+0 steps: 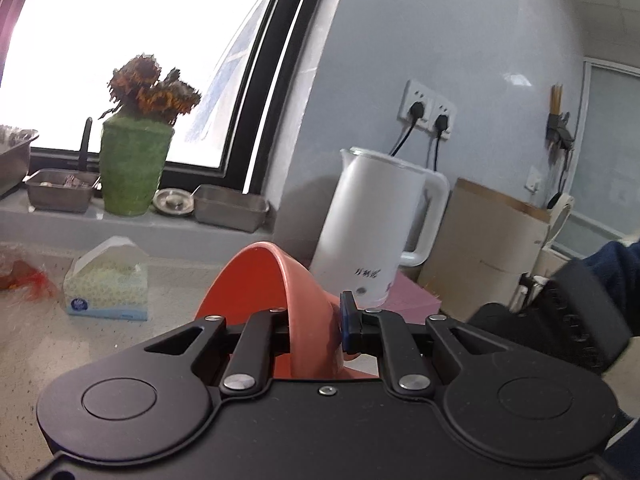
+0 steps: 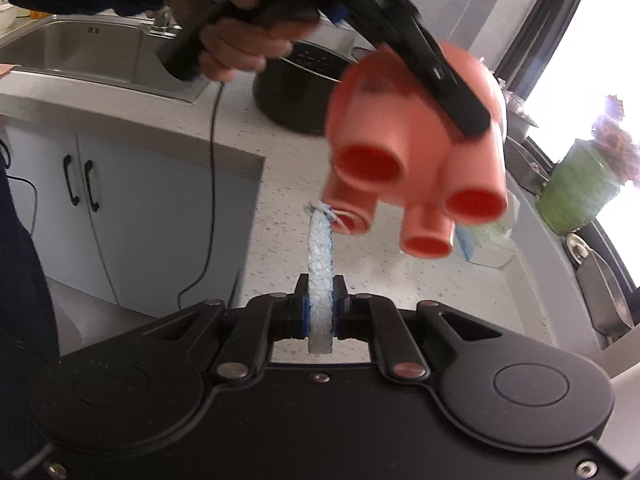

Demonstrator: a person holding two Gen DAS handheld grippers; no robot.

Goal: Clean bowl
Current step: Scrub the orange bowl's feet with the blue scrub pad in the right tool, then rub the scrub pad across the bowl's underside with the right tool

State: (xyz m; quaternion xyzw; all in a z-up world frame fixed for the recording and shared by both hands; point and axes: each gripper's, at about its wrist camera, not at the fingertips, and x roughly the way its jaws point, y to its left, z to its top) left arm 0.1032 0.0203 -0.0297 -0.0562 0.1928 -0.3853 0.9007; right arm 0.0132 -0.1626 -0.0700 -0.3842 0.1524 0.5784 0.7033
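My left gripper (image 1: 316, 316) is shut on the wall of an orange bowl (image 1: 256, 284), held on edge above the counter. In the right wrist view the bowl (image 2: 404, 140) hangs in the air with its underside and several short tube feet facing the camera; the left gripper's finger (image 2: 452, 92) lies across its outside. My right gripper (image 2: 320, 312) is shut on a blue-white sponge cloth (image 2: 320, 256) that stands upright, its top just below and left of the bowl's feet, apart from them.
A white kettle (image 1: 376, 228), a tissue box (image 1: 108, 280) and a green vase (image 1: 134, 168) stand on the speckled counter (image 2: 280, 220). A steel sink (image 2: 80, 56) and a black cooker pot (image 2: 296, 92) sit beyond. Metal trays (image 1: 230, 208) line the windowsill.
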